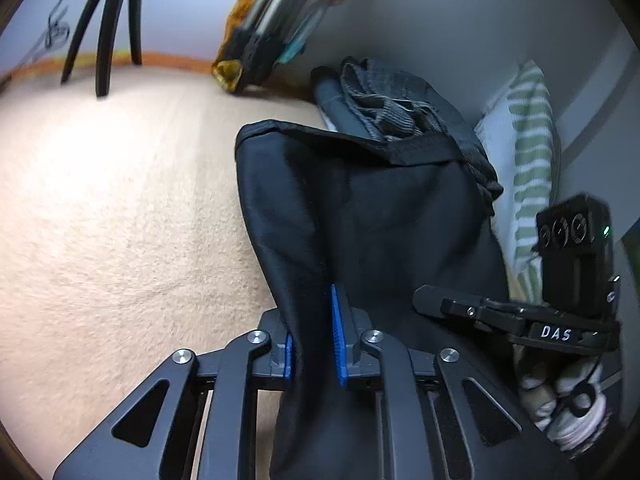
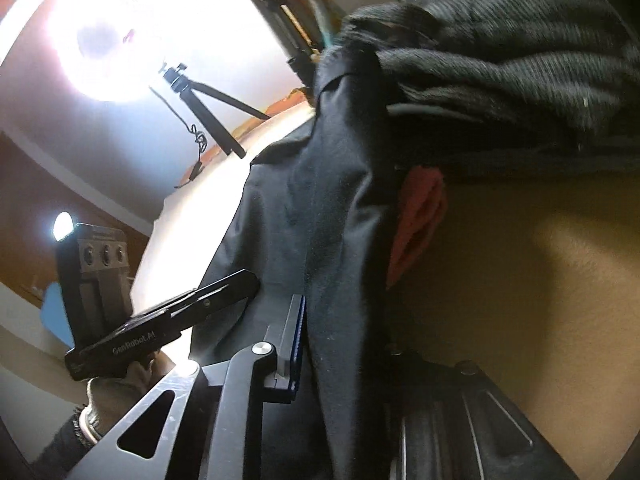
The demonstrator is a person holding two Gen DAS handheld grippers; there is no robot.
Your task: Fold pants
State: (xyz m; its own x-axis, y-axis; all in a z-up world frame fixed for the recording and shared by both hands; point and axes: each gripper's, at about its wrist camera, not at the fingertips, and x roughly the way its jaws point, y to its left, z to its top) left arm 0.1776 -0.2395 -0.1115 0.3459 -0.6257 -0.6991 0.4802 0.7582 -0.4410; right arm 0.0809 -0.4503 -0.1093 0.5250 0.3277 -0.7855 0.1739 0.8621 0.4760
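Black fabric of the pants (image 1: pixel 360 216) runs up from between the blue pads (image 1: pixel 338 336) of the left gripper (image 1: pixel 314 340), which is clamped on a bunched fold of it; the hemmed edge lies ahead of the fingers on the beige carpet (image 1: pixel 120 208). To that gripper's right, the right gripper (image 2: pixel 332 344) pinches another fold of the same pants, cloth pressed against its one visible pad (image 2: pixel 298 340). Beyond the pants sits a pile of dark clothes (image 1: pixel 384 96), with a striped green-and-white cloth (image 1: pixel 528 152) further right.
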